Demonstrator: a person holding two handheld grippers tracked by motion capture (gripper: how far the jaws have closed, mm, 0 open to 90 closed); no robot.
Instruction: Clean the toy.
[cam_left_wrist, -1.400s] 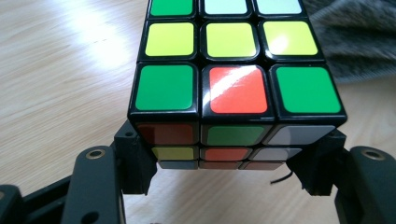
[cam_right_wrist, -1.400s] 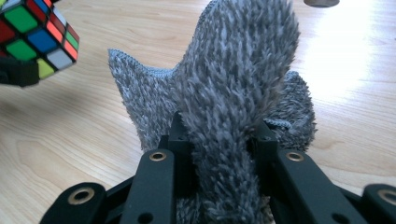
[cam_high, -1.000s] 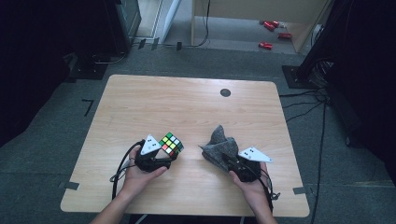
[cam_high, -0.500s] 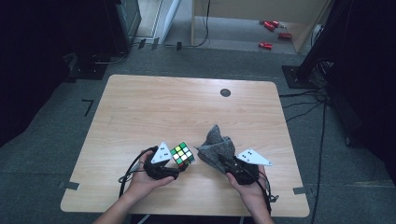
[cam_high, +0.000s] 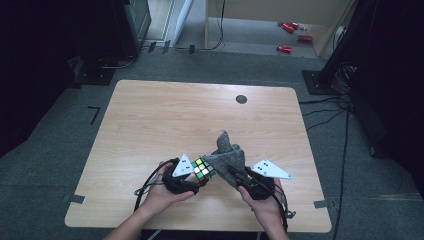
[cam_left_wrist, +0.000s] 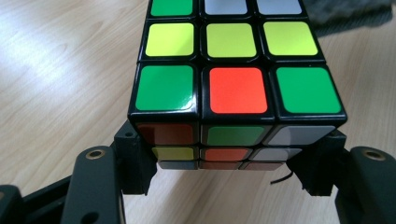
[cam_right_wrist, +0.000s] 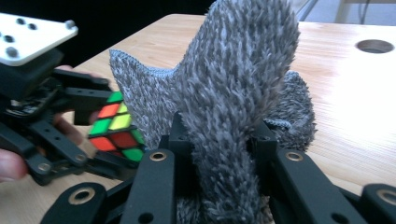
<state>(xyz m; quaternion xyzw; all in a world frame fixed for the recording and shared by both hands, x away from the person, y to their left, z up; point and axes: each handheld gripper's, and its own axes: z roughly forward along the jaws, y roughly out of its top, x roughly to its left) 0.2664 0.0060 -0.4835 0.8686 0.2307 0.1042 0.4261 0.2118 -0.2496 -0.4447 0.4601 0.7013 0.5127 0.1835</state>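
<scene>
- We see the table (cam_high: 165, 120) evenly lit from above, with dark surroundings.
- We notice white glare on the wood in both gripper views.
- Our close-up cloth (cam_right_wrist: 233, 107) looks soft and blurred.

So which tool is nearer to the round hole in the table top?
Right. The right tool, shut on the grey cloth, lies almost straight below the hole in the high view; the left tool, holding the cube, sits further left.

A wooden table (cam_high: 165, 115) with a round hole (cam_high: 241, 99); red objects (cam_high: 290, 35) on the floor.
</scene>
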